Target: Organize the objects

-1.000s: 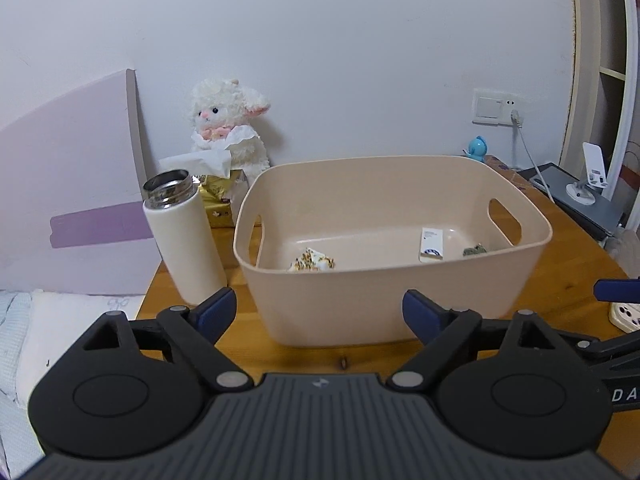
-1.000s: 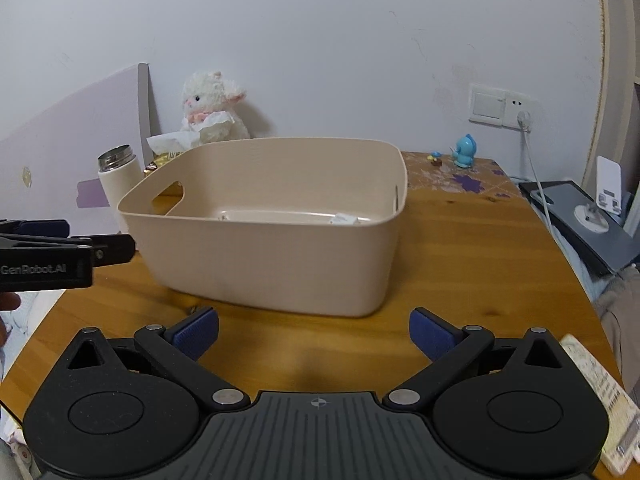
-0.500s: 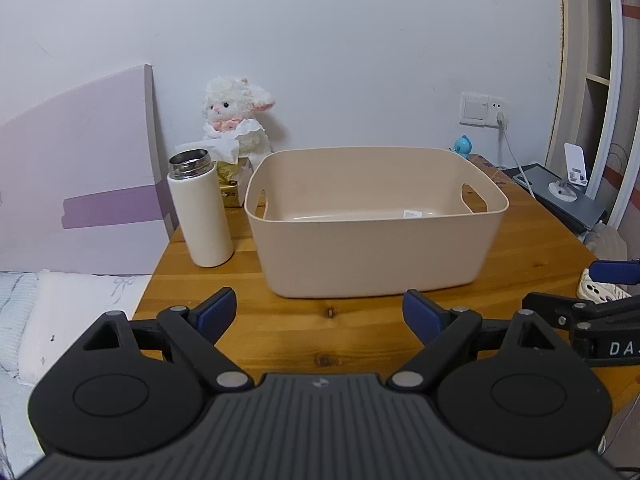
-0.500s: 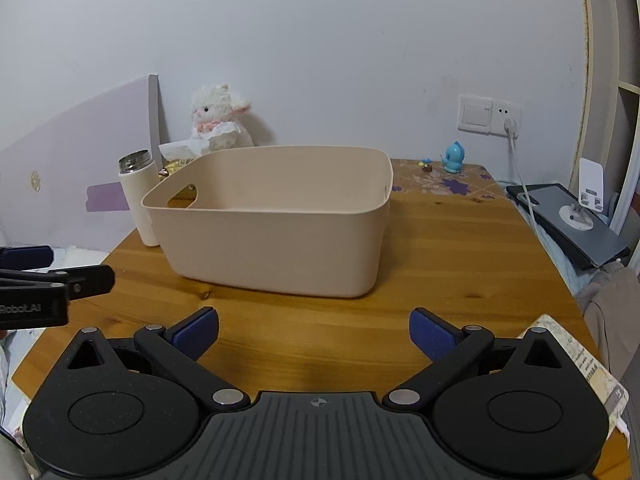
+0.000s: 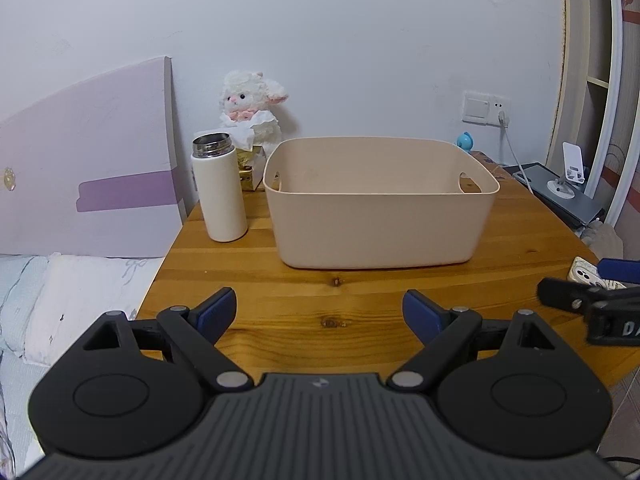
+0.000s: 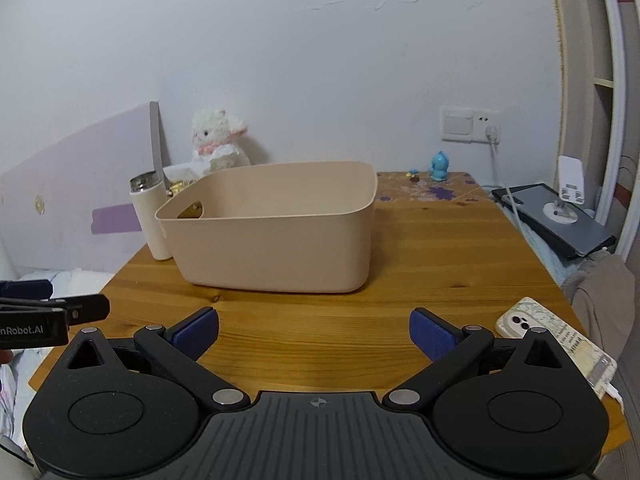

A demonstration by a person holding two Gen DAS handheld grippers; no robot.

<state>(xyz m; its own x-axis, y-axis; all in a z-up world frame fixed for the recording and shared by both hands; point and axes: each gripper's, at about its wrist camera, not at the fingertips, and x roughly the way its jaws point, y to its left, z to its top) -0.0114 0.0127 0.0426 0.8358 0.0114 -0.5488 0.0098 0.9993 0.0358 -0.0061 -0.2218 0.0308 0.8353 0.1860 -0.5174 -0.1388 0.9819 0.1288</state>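
A beige plastic bin [image 5: 380, 204] with cut-out handles stands on the wooden table [image 5: 320, 296]; it also shows in the right wrist view [image 6: 276, 232]. Its inside is hidden from this low angle. My left gripper [image 5: 319, 312] is open and empty, held back near the table's front edge. My right gripper [image 6: 314, 330] is open and empty, also at the front edge, to the right of the left one. A white thermos [image 5: 219, 188] without a lid stands left of the bin.
A plush lamb [image 5: 250, 108] and a tissue box sit behind the thermos. A phone [image 6: 556, 340] in a patterned case lies at the table's right front. A blue figurine [image 6: 439, 166] stands at the back. A dark tablet [image 6: 556, 220] is off to the right, a bed to the left.
Both grippers have pulled back and lowered away from the bin. The bin's contents, seen a second ago, are now hidden behind its wall.
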